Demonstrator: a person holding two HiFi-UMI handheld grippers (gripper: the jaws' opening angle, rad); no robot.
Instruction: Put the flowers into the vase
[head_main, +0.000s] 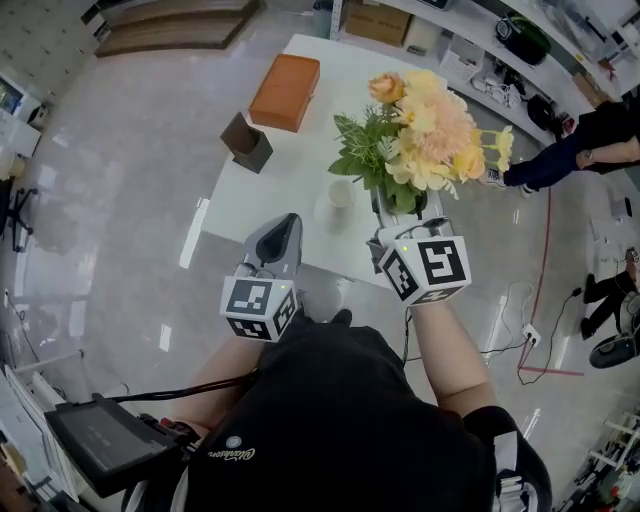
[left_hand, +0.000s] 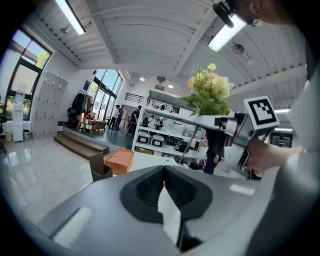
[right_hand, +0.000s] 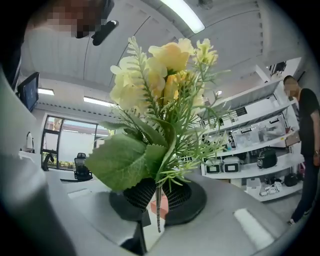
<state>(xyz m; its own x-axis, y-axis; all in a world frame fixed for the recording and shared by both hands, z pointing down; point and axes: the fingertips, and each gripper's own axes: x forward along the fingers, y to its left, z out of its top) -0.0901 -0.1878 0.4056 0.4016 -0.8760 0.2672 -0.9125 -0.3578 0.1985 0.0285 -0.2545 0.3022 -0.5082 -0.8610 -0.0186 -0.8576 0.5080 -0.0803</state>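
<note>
Gripping a single thin green stem (right_hand: 158, 212), the right gripper (right_hand: 157, 200) has its two jaws closed on it, the ribbed black pads pressing the stem from both sides. That stem belongs to the bunch of yellow, peach and orange artificial flowers with green leaves (head_main: 425, 135), which rises from the jaws and stands roughly upright. In the head view the bunch hangs over the near right part of the white rectangular table (head_main: 255, 215), clear of its top, and the right gripper (head_main: 402, 228) sits over the table's near edge.

The small white round vase (head_main: 341, 193) stands upright on the table, towards its near edge and close beside the lowest leaves of the bunch as the head view shows them. No flower is in the vase.

The left gripper (head_main: 284, 228) is held at the table's near edge, to the left of the vase. In the left gripper view its jaws (left_hand: 164, 192) are pressed together at the tips, with nothing between them.

On the far left part of the table lies an orange rectangular padded box (head_main: 286, 90). A dark brown open-topped box (head_main: 246, 142) stands at the table's left edge, nearer than the orange one
</note>
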